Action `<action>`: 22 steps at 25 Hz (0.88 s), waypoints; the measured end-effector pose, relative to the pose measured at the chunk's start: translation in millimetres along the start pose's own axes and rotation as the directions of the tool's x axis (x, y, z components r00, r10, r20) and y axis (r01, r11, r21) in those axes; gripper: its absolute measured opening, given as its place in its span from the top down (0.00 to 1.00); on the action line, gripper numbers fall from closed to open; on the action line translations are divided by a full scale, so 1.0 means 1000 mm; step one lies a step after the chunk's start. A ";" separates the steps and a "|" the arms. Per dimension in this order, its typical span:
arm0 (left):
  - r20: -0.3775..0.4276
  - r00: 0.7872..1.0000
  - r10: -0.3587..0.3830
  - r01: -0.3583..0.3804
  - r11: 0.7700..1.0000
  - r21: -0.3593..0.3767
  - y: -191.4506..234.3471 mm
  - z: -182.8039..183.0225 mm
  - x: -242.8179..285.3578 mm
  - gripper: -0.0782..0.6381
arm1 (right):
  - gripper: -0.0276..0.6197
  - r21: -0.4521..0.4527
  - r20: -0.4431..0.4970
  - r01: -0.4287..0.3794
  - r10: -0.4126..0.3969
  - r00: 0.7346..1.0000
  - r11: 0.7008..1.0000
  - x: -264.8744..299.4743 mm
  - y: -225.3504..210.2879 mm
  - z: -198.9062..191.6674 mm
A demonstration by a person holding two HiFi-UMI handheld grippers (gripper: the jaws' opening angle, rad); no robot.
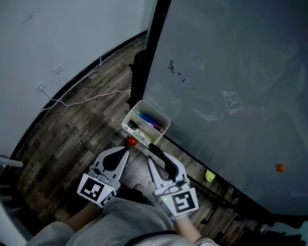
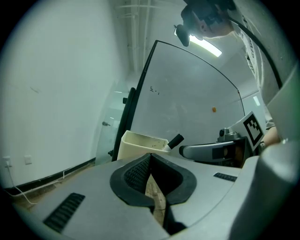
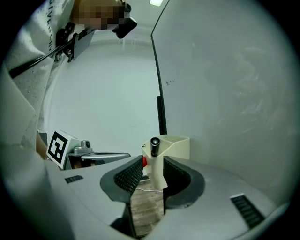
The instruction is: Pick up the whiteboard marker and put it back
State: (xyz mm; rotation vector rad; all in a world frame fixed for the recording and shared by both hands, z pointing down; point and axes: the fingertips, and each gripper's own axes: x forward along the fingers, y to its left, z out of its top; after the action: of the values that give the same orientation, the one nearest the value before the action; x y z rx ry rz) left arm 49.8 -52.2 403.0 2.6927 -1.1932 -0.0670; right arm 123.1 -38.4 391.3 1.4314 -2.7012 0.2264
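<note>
In the head view both grippers sit low in the middle of the frame, side by side and near each other. They are held out from grey sleeves (image 1: 122,222) at the bottom edge, and both point up the frame toward a white box (image 1: 163,125) that hangs at the foot of the whiteboard (image 1: 233,67). The left gripper (image 1: 126,152) has its jaws drawn together, the tips meeting with nothing between them; only a sliver of wooden floor (image 2: 157,199) shows lower down in its own view. The right gripper (image 3: 153,161) has its jaws standing wide apart and holds nothing; the near corner of the box shows in the gap between them. The whiteboard marker (image 3: 154,147) rests in that box at the near corner, tilted, with its black end sticking up over the rim toward the right gripper. It is beyond the jaw tips and not touched by them. A white cable (image 1: 87,99) trails across the floor at upper left.
</note>
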 end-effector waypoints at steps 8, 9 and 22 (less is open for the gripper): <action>0.015 0.998 0.067 -0.067 0.998 -0.004 0.008 0.002 -0.003 0.87 | 0.76 -0.044 0.060 -0.062 0.064 0.996 0.997 0.012 -0.005 0.017; 0.017 0.997 0.076 -0.076 0.997 -0.007 0.008 0.002 -0.004 0.87 | 0.76 -0.047 0.060 -0.064 0.067 0.996 0.997 0.013 -0.005 0.018; 0.015 0.996 0.087 -0.087 0.996 -0.014 0.009 0.003 -0.007 0.87 | 0.82 -0.059 0.057 -0.060 0.063 0.996 0.997 0.018 -0.005 0.020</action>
State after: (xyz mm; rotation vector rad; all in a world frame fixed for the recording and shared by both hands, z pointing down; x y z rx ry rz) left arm 38.1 -53.1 401.3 2.6299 -1.3084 -0.0832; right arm 116.9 -59.3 374.7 1.3627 -2.7774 0.1116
